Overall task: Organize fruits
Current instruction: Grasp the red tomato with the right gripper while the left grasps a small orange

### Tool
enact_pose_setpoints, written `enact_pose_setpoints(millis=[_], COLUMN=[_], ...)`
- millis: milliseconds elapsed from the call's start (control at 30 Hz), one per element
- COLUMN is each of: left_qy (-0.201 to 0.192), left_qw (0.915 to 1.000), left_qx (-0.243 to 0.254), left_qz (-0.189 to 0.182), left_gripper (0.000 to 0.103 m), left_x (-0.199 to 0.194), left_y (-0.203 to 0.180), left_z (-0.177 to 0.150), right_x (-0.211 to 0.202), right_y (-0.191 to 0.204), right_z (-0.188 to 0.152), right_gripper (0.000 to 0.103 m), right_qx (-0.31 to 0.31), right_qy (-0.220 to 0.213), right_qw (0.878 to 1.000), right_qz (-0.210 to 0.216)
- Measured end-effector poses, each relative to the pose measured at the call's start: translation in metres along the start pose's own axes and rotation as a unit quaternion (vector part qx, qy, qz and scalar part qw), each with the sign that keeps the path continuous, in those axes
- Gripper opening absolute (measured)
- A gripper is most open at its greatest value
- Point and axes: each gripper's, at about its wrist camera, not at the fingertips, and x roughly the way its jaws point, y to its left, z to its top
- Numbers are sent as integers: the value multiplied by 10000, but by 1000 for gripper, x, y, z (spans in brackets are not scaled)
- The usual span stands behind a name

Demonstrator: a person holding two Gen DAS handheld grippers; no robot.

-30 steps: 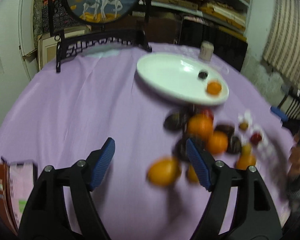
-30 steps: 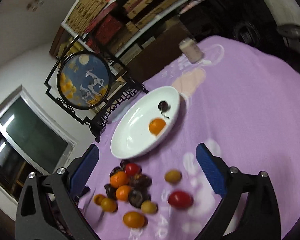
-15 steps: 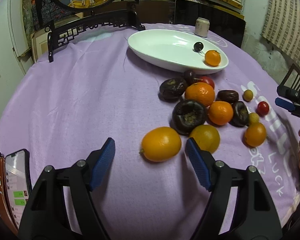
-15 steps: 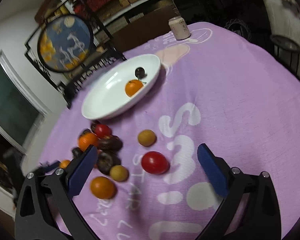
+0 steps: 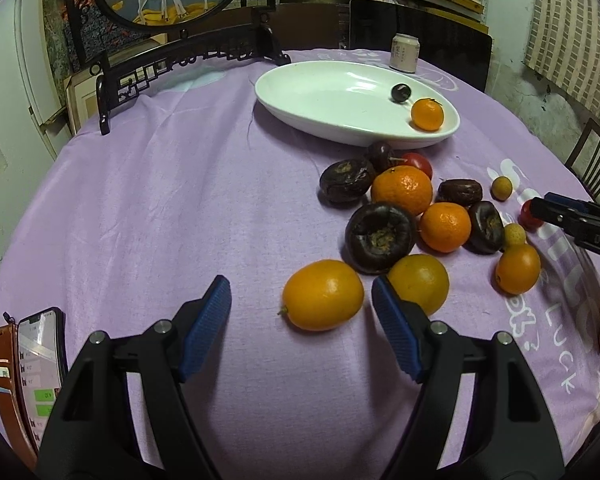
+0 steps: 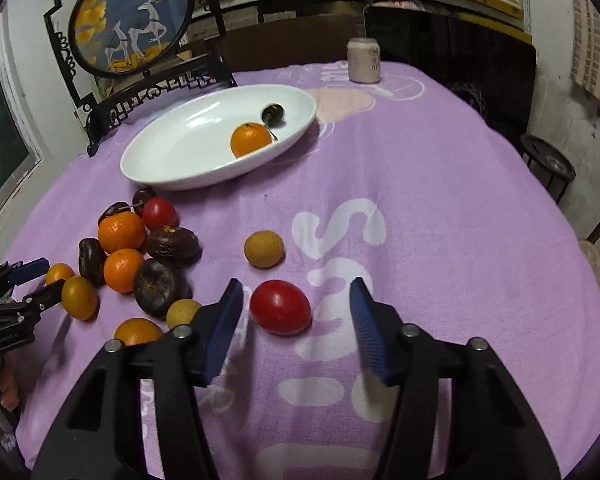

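Right gripper (image 6: 296,312) closing around the red tomato (image 6: 281,307) — pads not touching; left gripper (image 5: 300,308) wide; phone (image 5: 40,364) cut off at table's edge.

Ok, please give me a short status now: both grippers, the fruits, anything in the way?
Left gripper open around kumquat. Right gripper closing on red tomato, no contact yet. White dish holds two fruits. Nothing in the way.
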Motion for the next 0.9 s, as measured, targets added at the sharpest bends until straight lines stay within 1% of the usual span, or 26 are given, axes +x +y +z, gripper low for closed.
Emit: enact_pose_setpoints(millis=[67,100,167,200,233,267,333,400,500,667,733,767,800,900], left_qy=[-10,-6,8,19,42,89,190,228,204,-59,-121,-169,-204,-230], left_qw=[10000,10000,9999,9999,9998,9997,9994,9994,9993,9994,9995,9995,9993,9989], left_qx=[60,93,146,161,176,196,225,212,160,109,79,51,40,30], left_qz=[-12,-14,-27,-42,-60,-87,-158,-179,-265,-312,-281,-270,-299,-405], left_gripper=[72,70,66,63,59,56,46,44,42,41,40,38,30,28], left_x=[0,0,1,2,3,5,10,12,11,0,-2,-4,-5,-2], left_y=[-2,-3,-5,-5,-6,-7,-8,-8,-6,-5,-3,-2,-2,-2], left_z=[0,0,0,0,0,0,0,1,0,2,5,10,16,31], right_x=[0,0,2,6,13,13,13,11,10,7,5,6,8,11], right_y=[3,6,13,15,15,16,16,12,9,5,4,4,5,8], right_z=[0,-1,-2,-2,-2,-3,-2,-1,0,1,3,4,4,3], right_gripper=[43,39,37,37,37,37,34,32,31,31,31,31,31,31], right_qx=[-82,-141,-297,-342,-362,-368,-362,-266,-178,-42,36,57,38,-2], right_qy=[-5,4,88,173,354,359,359,341,325,249,202,226,279,349], right_qw=[10000,9999,9995,9993,9987,9987,9987,9991,9992,9992,9987,9983,9981,9977], right_qz=[29,34,25,47,34,15,-4,48,133,302,458,530,553,583])
